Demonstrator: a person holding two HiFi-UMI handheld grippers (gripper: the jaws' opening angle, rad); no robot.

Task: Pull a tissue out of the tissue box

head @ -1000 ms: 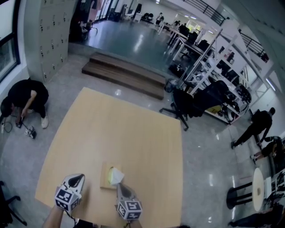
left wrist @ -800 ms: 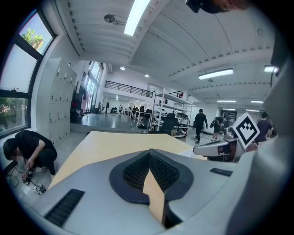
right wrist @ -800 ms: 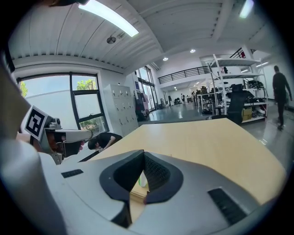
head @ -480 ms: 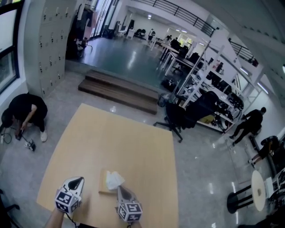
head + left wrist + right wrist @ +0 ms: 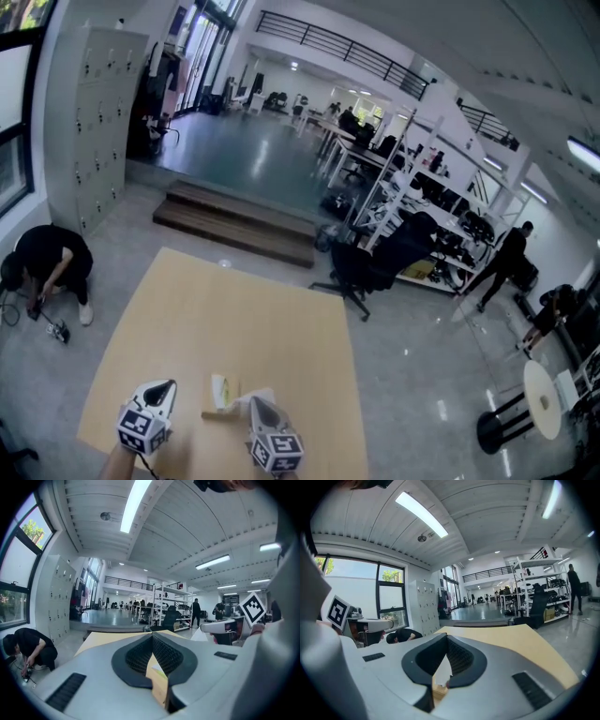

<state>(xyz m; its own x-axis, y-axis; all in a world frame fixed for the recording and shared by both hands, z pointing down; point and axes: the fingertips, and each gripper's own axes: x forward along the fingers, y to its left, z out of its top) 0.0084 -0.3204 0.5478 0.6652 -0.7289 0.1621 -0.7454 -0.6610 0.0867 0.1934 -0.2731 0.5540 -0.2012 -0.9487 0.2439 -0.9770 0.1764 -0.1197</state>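
right tongs clamped on the tissue, drawn up from the tissue box just ahead and left of them. left tongs pressed together, empty, box to their right. left to do, likely: freeing the tail end.

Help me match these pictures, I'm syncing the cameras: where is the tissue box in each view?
Head view: box at the bottom, left of centre.
Left gripper view: box low centre, seen through the gap under the jaws.
Right gripper view: box at the bottom, under the tissue pinched in the jaws.
Shared landmark: the crouching person in black.
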